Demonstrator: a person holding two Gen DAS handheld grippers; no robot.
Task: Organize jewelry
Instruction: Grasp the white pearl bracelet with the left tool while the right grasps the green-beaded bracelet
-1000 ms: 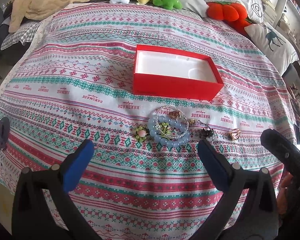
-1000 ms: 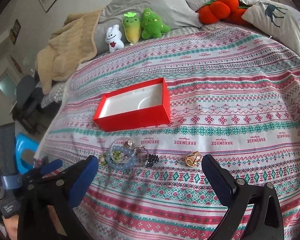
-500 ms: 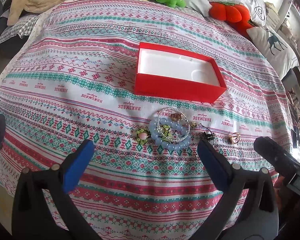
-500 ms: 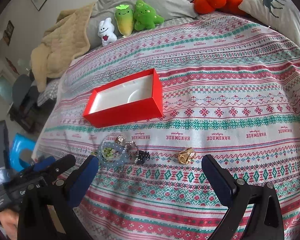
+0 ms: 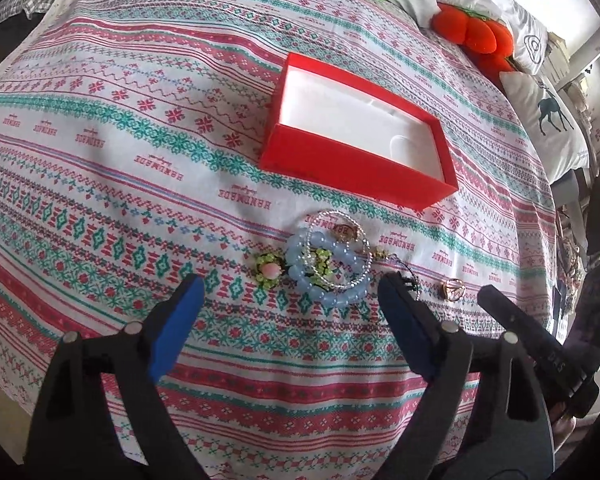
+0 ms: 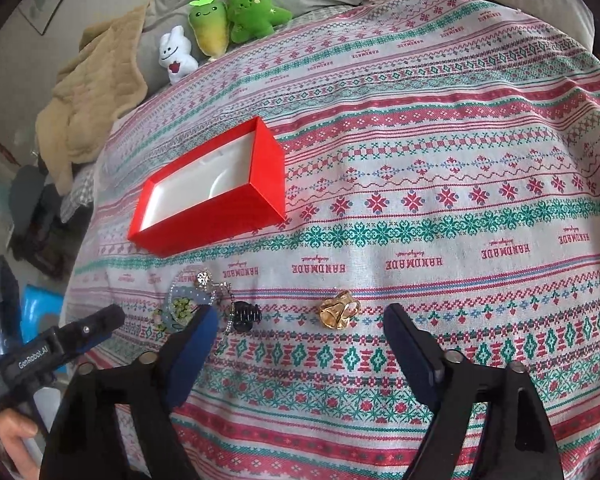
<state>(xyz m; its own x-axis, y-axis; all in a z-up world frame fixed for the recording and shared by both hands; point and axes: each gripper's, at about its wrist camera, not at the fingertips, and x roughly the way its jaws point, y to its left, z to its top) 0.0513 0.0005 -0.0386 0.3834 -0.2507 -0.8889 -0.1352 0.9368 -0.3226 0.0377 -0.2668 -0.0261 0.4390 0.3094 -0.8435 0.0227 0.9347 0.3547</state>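
A red box (image 5: 352, 168) with a white lining lies open on the patterned bedspread. In front of it is a pile of jewelry: a blue bead bracelet (image 5: 332, 284), a silver bead bracelet (image 5: 340, 216) and a green flower piece (image 5: 270, 270). A black clip (image 6: 244, 315) and a gold piece (image 6: 339, 312) lie to the right of the pile. My left gripper (image 5: 292, 286) hovers over the near side of the pile, jaws closing, pads touching nothing. My right gripper (image 6: 302, 316) hovers with the gold piece just ahead between its fingers, jaws closing, pads clear of it.
Plush toys (image 6: 236, 16) and a beige blanket (image 6: 88, 96) lie at the head of the bed, with an orange plush (image 5: 476, 36) and pillows (image 5: 548, 116) on the right. The bed's left edge drops to a floor with a chair (image 6: 28, 192).
Both grippers have come down and closer to the jewelry, and both pairs of fingers have narrowed. The jewelry and the box have not moved.
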